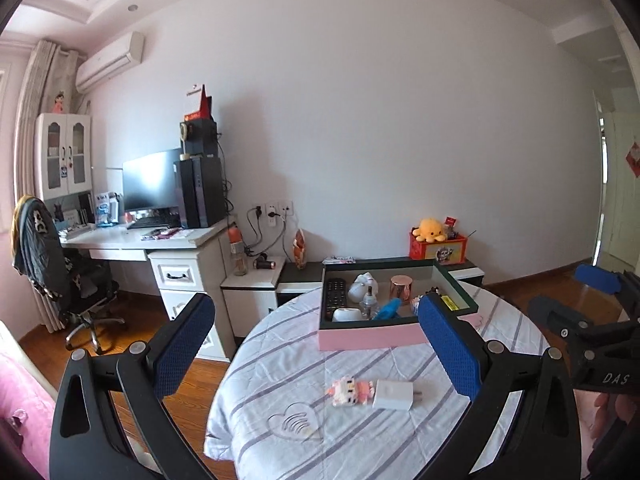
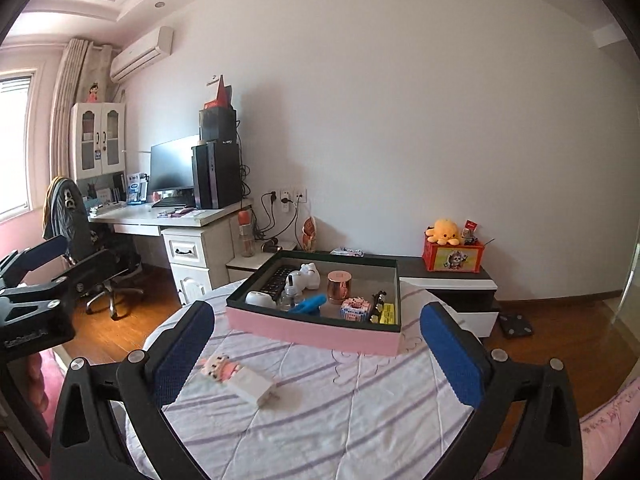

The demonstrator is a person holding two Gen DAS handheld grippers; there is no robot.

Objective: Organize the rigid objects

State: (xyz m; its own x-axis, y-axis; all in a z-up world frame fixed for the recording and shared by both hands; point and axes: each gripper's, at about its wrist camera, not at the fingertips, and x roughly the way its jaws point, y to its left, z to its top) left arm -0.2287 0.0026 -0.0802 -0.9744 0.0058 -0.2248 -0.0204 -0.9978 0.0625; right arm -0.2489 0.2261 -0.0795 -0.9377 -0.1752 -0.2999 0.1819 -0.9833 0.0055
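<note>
The white charger plug point(image 1: 394, 395) lies on the striped cloth of the round worktop point(image 1: 360, 440), touching a pink block-built figure point(image 1: 347, 391) at its nine o'clock side. Both sit between the blue pads of the left tongs point(image 1: 316, 348), which gape wide and hold nothing. The right tongs point(image 2: 316, 350) also stand fully spread and empty, with the plug and figure toward seven o'clock. Farther on, at twelve o'clock, a pink-sided box point(image 2: 316, 330) holds a remote control point(image 2: 276, 282), a white cat figure point(image 2: 310, 276), a copper cup point(image 2: 339, 287) and a blue object point(image 2: 308, 304). Beyond, a yellow octopus plush point(image 2: 443, 232) tops a red box point(image 2: 454, 258).
</note>
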